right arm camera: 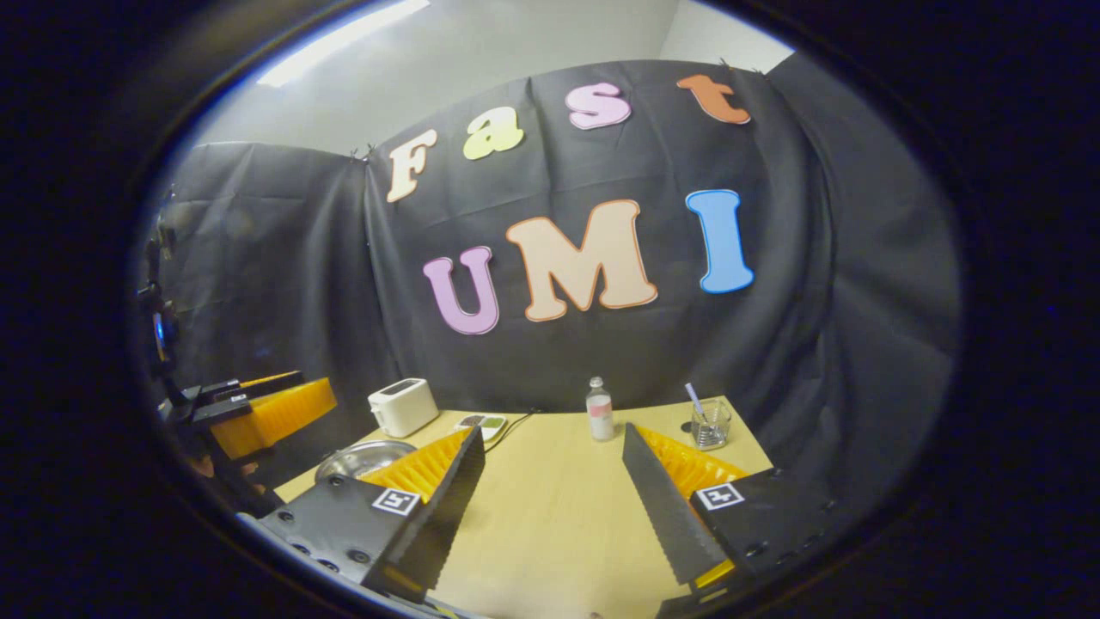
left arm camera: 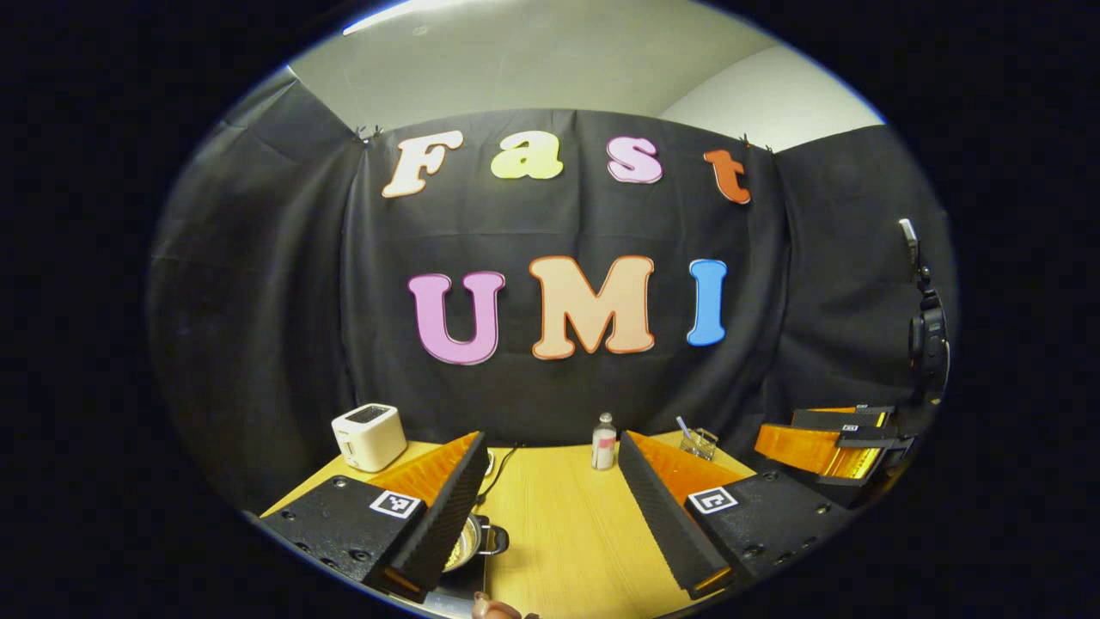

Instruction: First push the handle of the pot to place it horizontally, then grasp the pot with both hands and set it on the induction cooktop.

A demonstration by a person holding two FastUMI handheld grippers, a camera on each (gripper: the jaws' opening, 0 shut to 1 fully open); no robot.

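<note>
Two grippers: both are held high above the table with fingers spread wide and nothing between them.
Left gripper [left arm camera: 550,507]: released, jaws apart, hovering over the left part of the table; the pot sits just below its left finger.
Pot [left arm camera: 468,542]: steel, low in the left gripper view, partly hidden by the left finger, with a dark side handle [left arm camera: 497,539] pointing right; it also shows as a shiny rim [right arm camera: 361,458] in the right gripper view.
Cooktop [left arm camera: 460,589]: a dark slab edge shows just under the pot; whether the pot already rests on it I cannot tell.
Right gripper [right arm camera: 550,503]: released, jaws apart, over the bare middle of the table, well apart from the pot.
Step in hand: judged to be the approach before the handle push.
Doing it well: lower one finger beside the handle and nudge it sideways gently, so the pot turns rather than slides.
Risk: a high or fast push could tip the light pot.
Table [right arm camera: 550,516]: pale wood, smooth.
On it, left to right: white toaster [right arm camera: 404,406], small bottle [right arm camera: 599,410], glass with a straw [right arm camera: 711,423].
Room: black cloth walls, pale ceiling, strip light overhead.
</note>
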